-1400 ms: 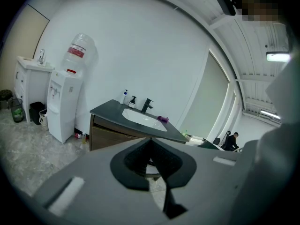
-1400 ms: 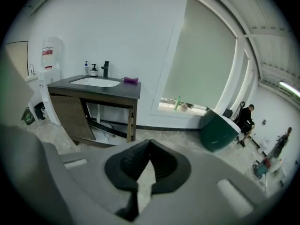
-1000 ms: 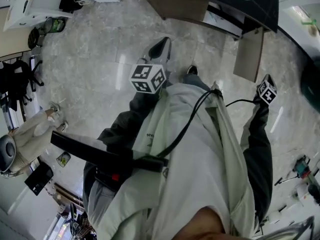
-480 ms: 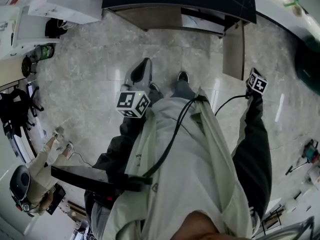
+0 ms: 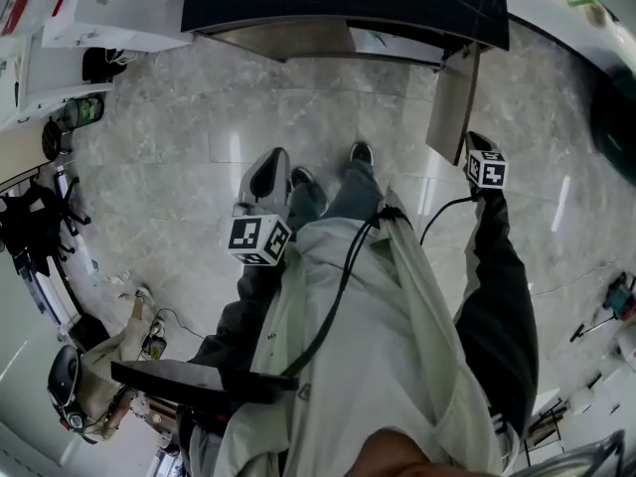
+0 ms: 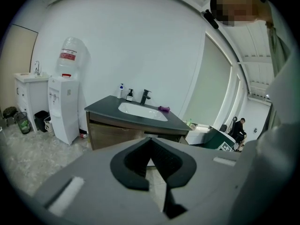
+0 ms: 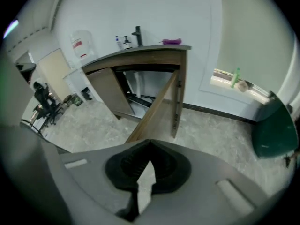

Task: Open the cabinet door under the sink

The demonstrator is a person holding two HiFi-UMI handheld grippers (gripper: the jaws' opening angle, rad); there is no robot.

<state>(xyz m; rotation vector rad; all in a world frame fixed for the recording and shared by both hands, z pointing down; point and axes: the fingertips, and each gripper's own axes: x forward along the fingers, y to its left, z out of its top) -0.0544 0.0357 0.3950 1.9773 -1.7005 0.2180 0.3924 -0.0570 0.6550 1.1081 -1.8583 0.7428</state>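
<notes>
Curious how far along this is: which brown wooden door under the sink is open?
The right-hand brown wooden door, near the right gripper: it stands swung out over the floor, while the left-hand door sits flush.

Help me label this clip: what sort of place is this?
Probably a test room or office rather than a home bathroom: a sink vanity stands beside a water dispenser on a tiled floor.
</notes>
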